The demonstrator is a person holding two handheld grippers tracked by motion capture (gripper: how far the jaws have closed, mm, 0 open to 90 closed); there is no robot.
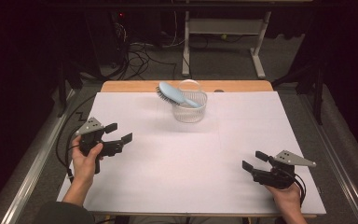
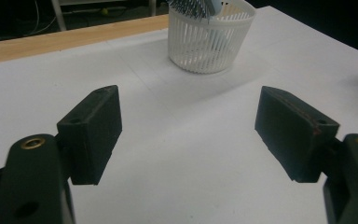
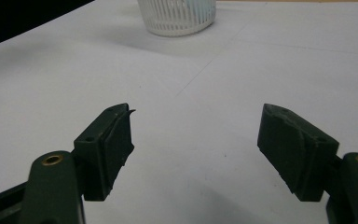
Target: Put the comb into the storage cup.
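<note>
1. Risk, brush: the light-blue hairbrush [image 1: 177,95] lies tilted across the basket's [image 1: 189,114] rim, bristle head poking out past the left edge, handle toward the right. Looks top-heavy; a knock on the head could tip it out onto the table [image 1: 168,158].
2. Risk, basket: small white slatted tub, prob. light. It stands alone at the far middle of the white sheet, near the wood strip [image 1: 135,86]. A one-sided push from either jaw pair could slide or topple it, brush incl.
3. Risk, grip: the brush handle is smooth and rounded. Pinching it off-centre could let it swivel or slip, I'd judge.
4. Risk, reach: both tools sit well apart from the basket, so any approach is long. Coming in low would hit the basket wall [image 2: 205,42] before the brush.
5. Left gripper [image 1: 116,133]: held in the left hand [image 1: 85,161] at the table's left side, jaws aimed toward the basket. Wide open, nothing between the pads [image 2: 93,135], nothing touched; bare white sheet under them.
6. Right gripper [image 1: 254,161]: in the right hand [image 1: 286,198] at the near right corner, jaws pointing left-ish across the sheet. Also wide open, empty, clear of everything; pad edge [image 3: 114,144] looks a bit frayed.
7. Cables trail from both tools off the table edges; snag poss. on a long reach.
</note>
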